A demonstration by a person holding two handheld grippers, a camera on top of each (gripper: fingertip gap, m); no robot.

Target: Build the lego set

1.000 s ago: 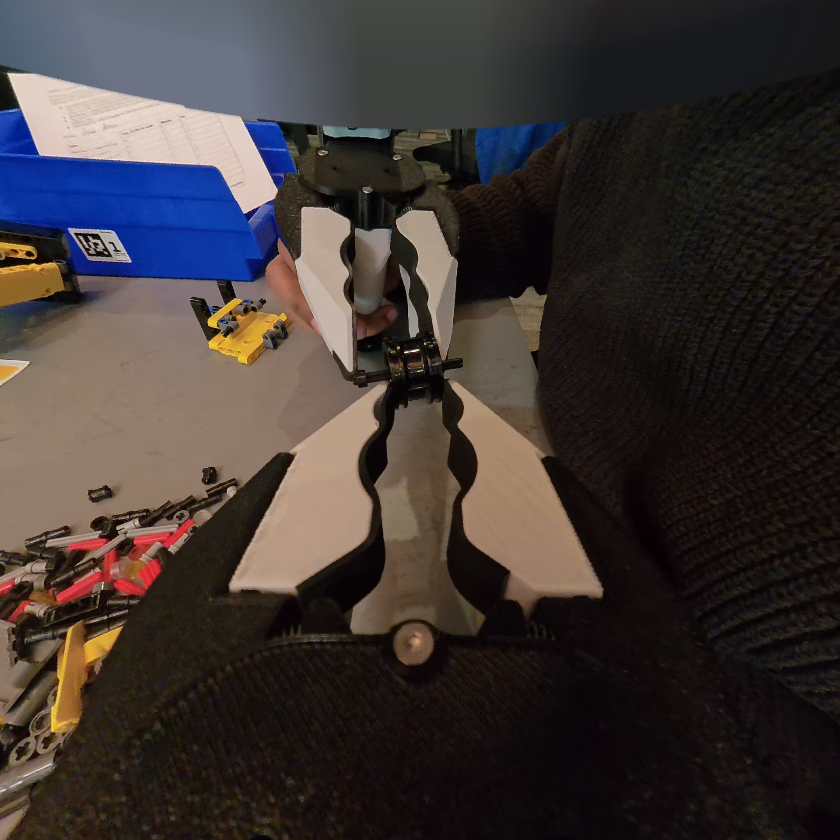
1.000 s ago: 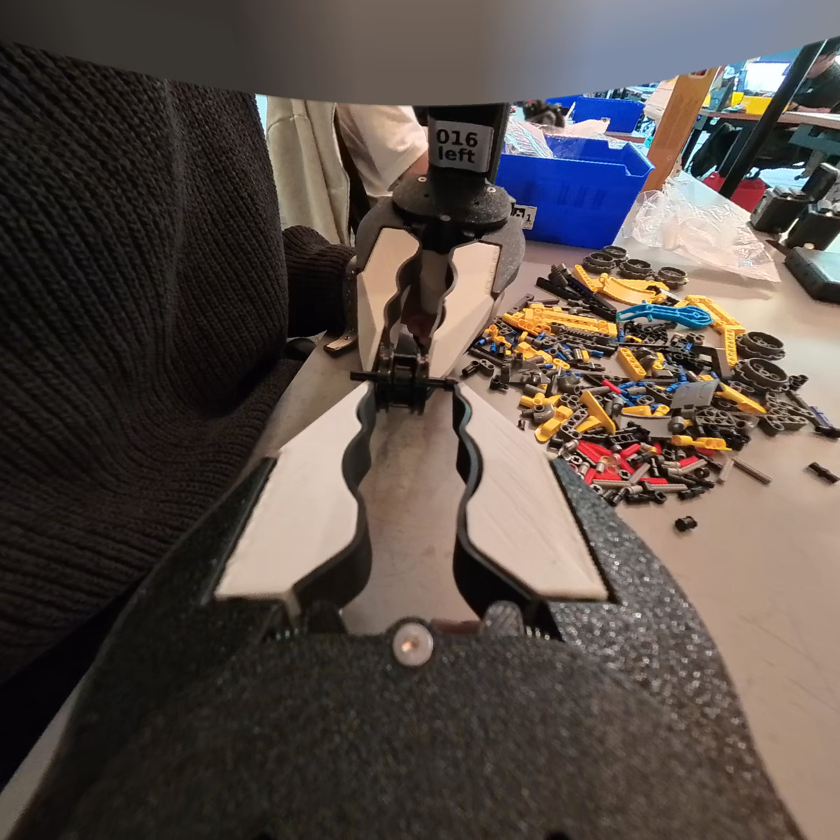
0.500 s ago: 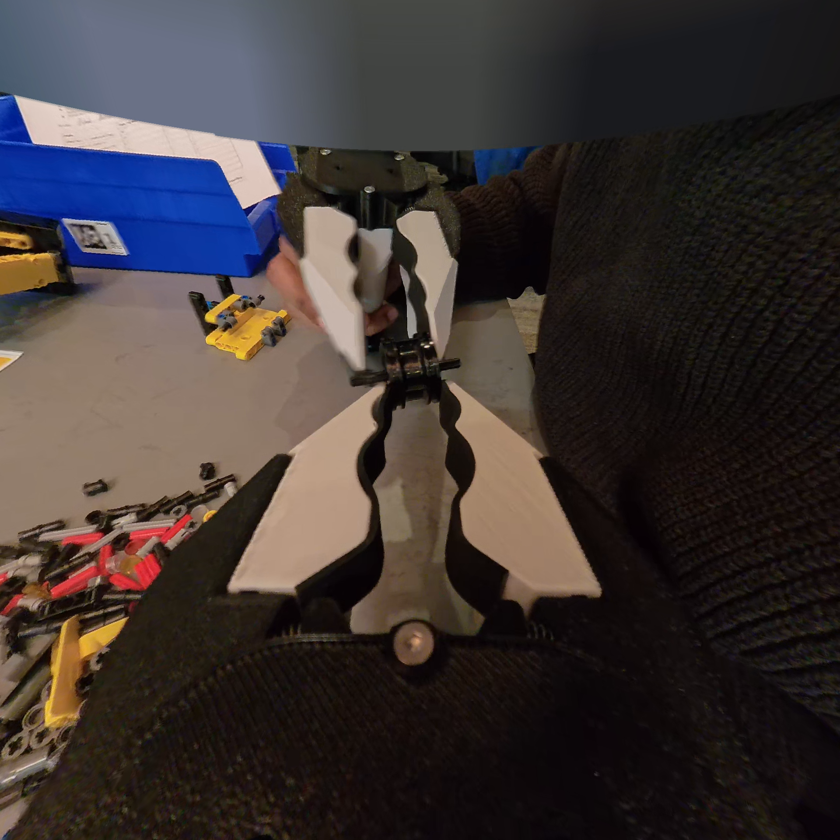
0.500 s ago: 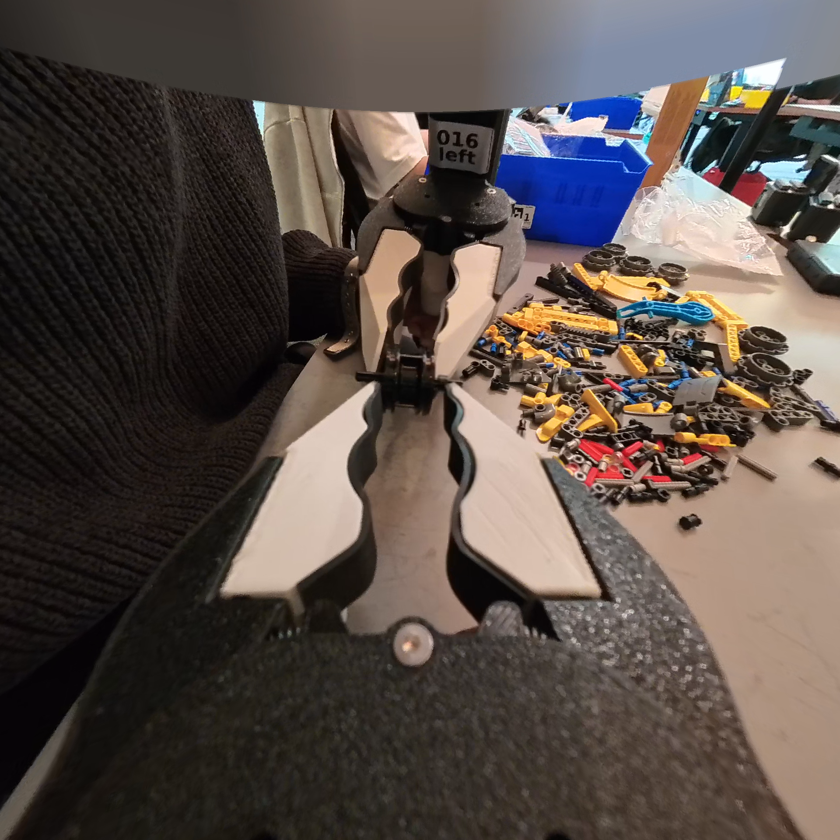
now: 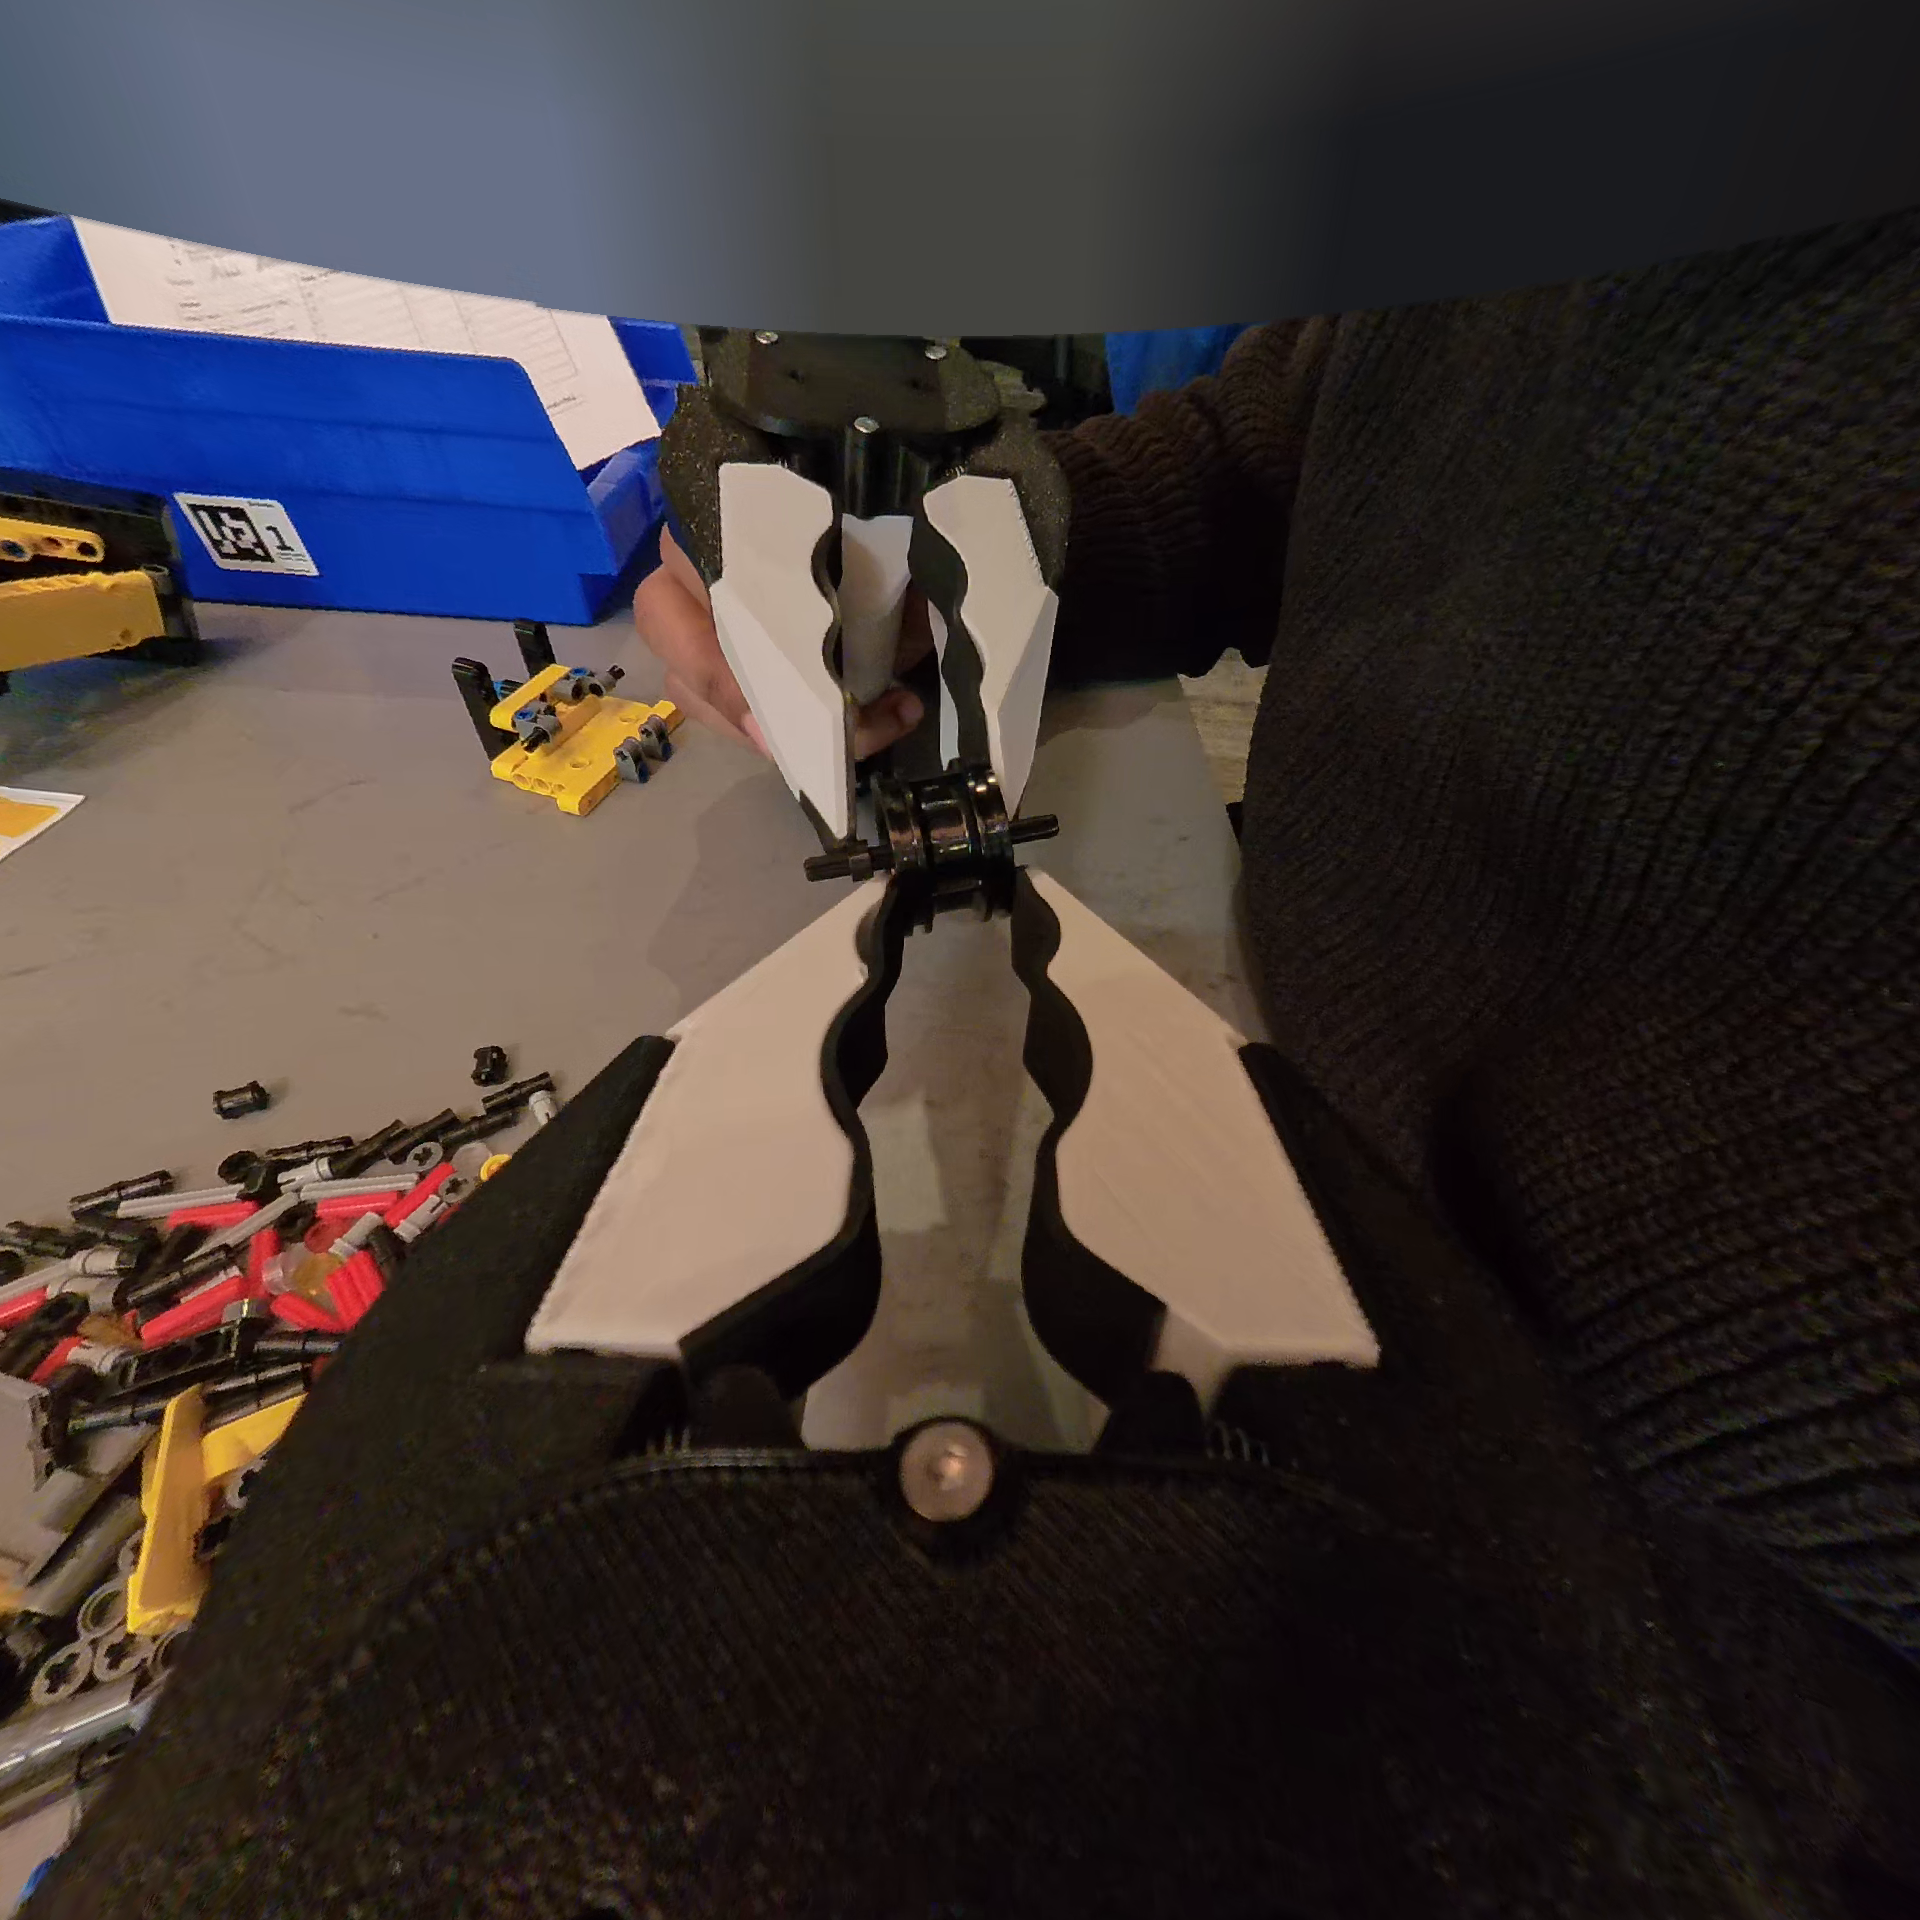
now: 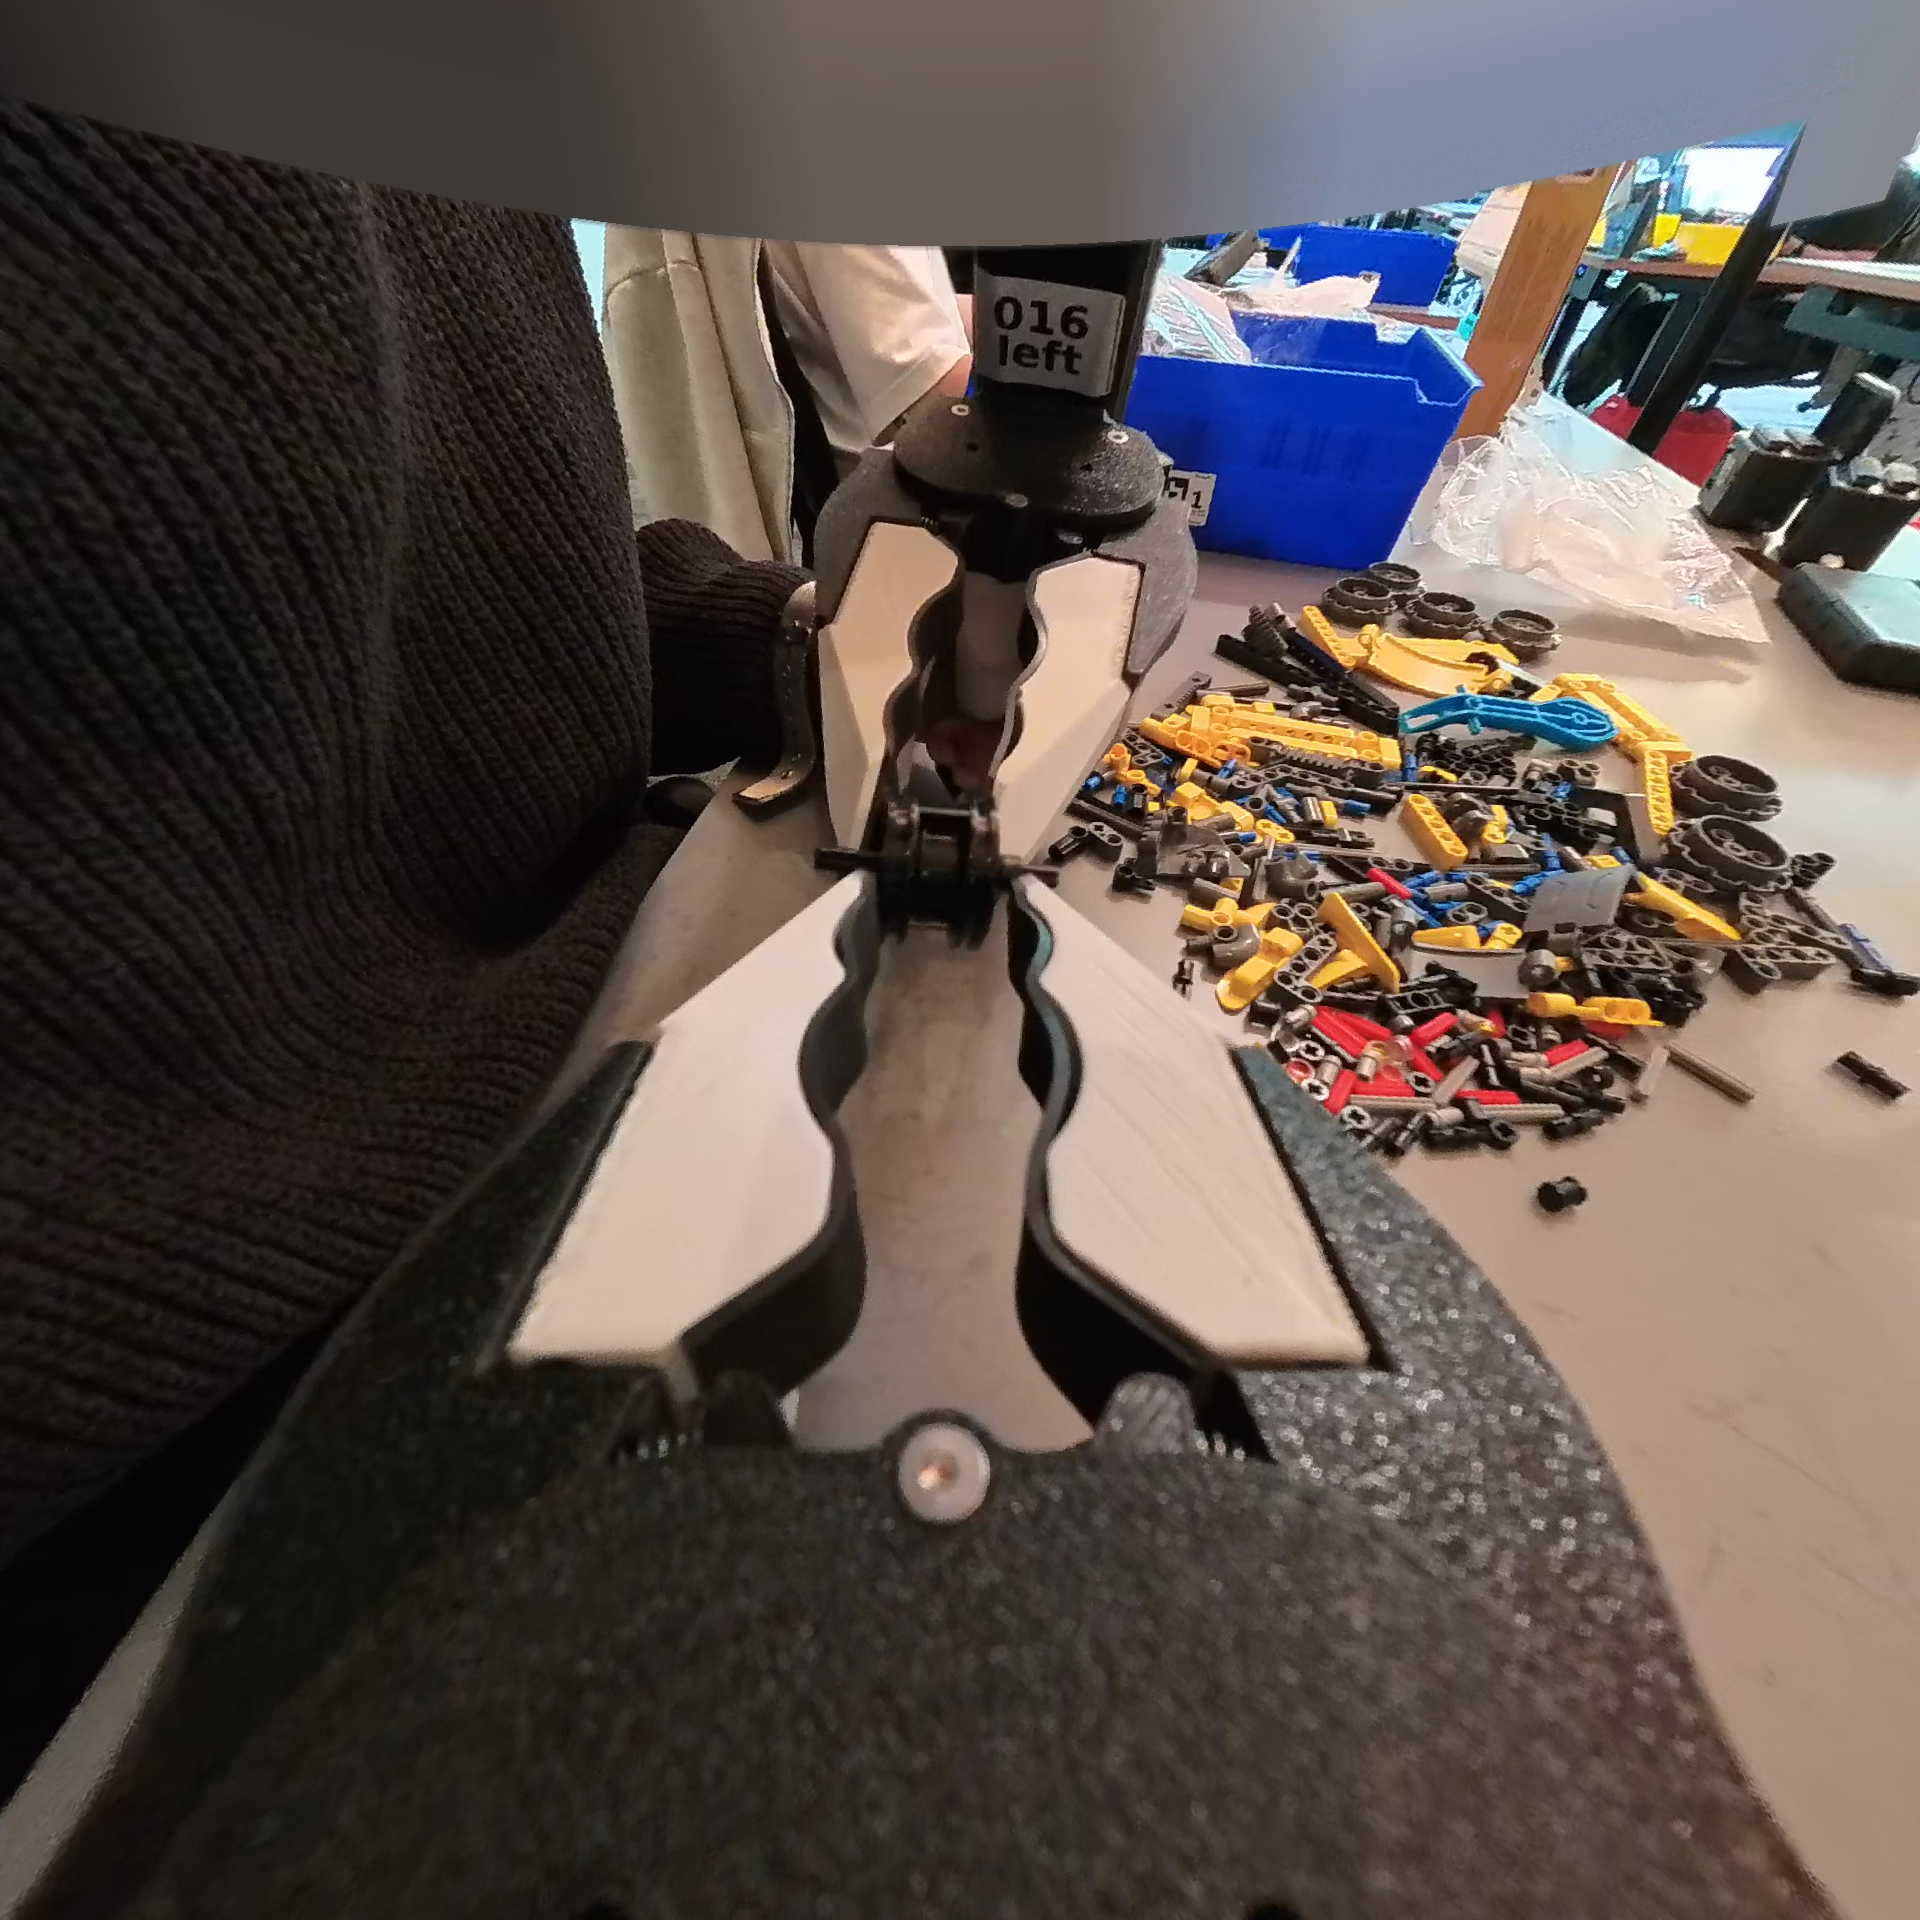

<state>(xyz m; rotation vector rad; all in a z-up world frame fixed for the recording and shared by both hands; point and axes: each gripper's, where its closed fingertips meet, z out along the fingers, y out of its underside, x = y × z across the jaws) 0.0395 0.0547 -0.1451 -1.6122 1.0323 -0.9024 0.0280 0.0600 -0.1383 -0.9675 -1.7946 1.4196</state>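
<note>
1. grippers, two of them, are meeting tip to tip above the grey table [image 5: 312, 935], each one facing the other.
2. the left gripper [image 5: 948, 883] is pinching one small black wheel-and-axle piece [image 5: 940, 831], its two white fingers [image 5: 748, 1122] closing on the double-disc hub from below.
3. the right gripper [image 6: 940, 883] is pinching the same piece [image 6: 935, 847] from the opposite side; in the left wrist view it [image 5: 914, 800] is standing across from the left one with its two fingertips at the hub and the thin axle, which is sticking out on both sides.
4. the piece is hanging in the air between the two grippers, near the table edge and close to the person's dark knitted sweater [image 5: 1558, 831].
5. one hand [image 5: 707, 665] is showing behind the right gripper's body.
6. one loose pile of small bricks and pins [image 6: 1455, 883], yellow, black, grey, red and blue, is lying on the table well to the side of the grippers; too many to count.
7. one small yellow assembly [image 5: 577, 722] is sitting apart from the pile, near one blue bin [image 5: 312, 468] with a sheet of paper [image 5: 364, 312] lying on it.
8. two more blue bins [image 6: 1299, 436] and one clear plastic bag [image 6: 1579, 540] are sitting at the far end in the right wrist view.
</note>
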